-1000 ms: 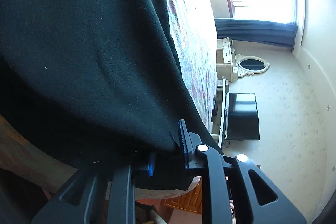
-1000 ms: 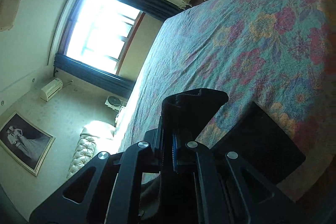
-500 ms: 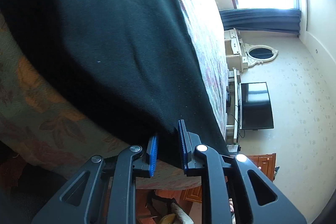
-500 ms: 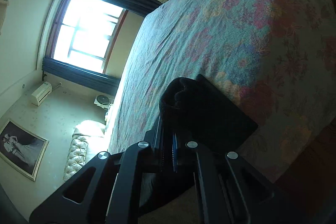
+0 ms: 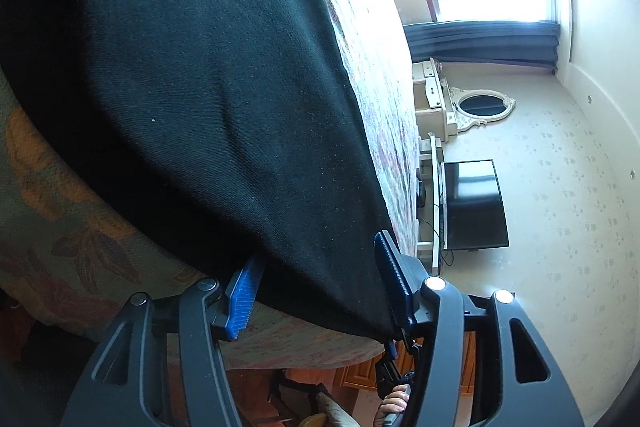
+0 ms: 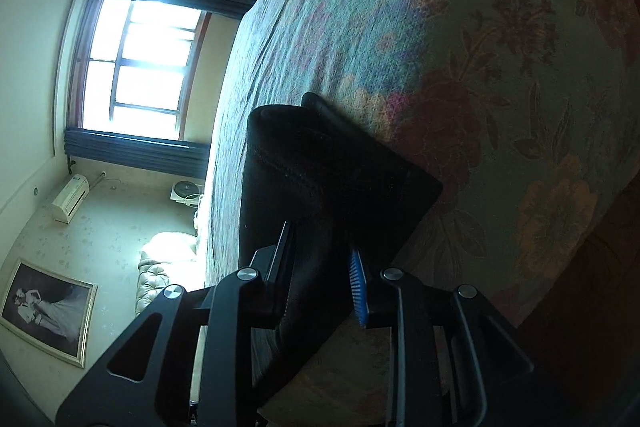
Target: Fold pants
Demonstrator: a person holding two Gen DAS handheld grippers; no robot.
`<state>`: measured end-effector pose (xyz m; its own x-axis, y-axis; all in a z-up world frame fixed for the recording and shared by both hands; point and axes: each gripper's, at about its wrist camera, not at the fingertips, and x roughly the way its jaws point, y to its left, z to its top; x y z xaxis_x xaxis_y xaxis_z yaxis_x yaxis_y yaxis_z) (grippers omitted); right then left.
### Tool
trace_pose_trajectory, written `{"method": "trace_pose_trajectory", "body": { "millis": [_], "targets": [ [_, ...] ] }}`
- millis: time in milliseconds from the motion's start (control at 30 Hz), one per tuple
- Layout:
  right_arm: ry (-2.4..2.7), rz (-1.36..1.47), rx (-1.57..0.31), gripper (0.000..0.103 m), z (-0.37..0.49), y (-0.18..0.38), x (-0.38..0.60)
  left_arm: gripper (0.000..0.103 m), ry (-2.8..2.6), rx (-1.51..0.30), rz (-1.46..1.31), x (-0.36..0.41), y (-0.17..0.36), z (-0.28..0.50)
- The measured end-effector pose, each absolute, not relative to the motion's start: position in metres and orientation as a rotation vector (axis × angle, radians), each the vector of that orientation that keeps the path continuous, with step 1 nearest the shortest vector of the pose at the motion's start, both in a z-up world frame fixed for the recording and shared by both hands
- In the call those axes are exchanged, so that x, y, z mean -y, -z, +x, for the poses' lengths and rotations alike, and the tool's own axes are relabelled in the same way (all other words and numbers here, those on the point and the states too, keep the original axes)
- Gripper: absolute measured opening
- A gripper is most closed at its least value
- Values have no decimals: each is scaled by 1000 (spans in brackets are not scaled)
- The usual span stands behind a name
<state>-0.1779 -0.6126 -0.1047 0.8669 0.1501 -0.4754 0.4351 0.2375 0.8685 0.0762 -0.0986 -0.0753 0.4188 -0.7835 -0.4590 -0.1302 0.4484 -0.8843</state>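
Black pants (image 5: pixel 192 75) lie spread over the floral bedspread (image 5: pixel 60 227) and fill most of the left wrist view. My left gripper (image 5: pixel 320 283) is open, its blue pads (image 5: pixel 242 297) apart on either side of the pants' corner. In the right wrist view a folded black edge of the pants (image 6: pixel 320 179) stands between my right gripper's (image 6: pixel 320 279) fingers, which are open with a gap around the cloth. The blue pad (image 6: pixel 357 287) is clear of it.
The bed's floral cover (image 6: pixel 460 47) stretches ahead. A television (image 5: pixel 474 205) and a white dresser with an oval mirror (image 5: pixel 480 105) stand by the wall. A bright window (image 6: pixel 136 67) with dark curtains, a framed picture (image 6: pixel 44 311) and a wooden floor edge (image 5: pixel 360 379) are in view.
Both grippers have opened and let go of the pants. The pants now lie lower on the bed, with more of the bedspread showing beneath them.
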Motion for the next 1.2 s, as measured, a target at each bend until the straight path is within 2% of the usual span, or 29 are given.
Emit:
{"method": "trace_pose_trajectory", "body": {
  "millis": [67,100,133,167,300,433,600,700,967,1067,1200],
  "targets": [
    [224,1326,-533,25,-174,105,613,43,526,-1082,-997,101,72,80],
    [232,1324,-534,21,-172,104,613,24,529,-1094,-975,103,72,83],
    [236,1316,-535,10,-168,100,615,15,527,-1104,-967,104,73,85],
    [236,1307,-534,7,-165,97,616,15,525,-1106,-981,103,73,86],
    [213,1272,-498,7,-143,70,621,13,536,-1091,-1009,99,67,88],
    [131,1203,-417,7,-124,22,622,13,557,-1046,-1051,93,46,92],
    [66,1117,-370,6,-137,-12,617,13,591,-979,-1050,83,21,85],
    [96,1121,-423,6,-162,11,612,13,599,-998,-1033,76,29,76],
    [218,1304,-577,8,-205,113,618,13,501,-1182,-1048,61,98,55],
    [262,1302,-584,21,-213,118,621,13,512,-1173,-1025,59,93,55],
    [380,1168,-555,25,-220,89,637,16,575,-1169,-941,60,78,52]
  ]
}}
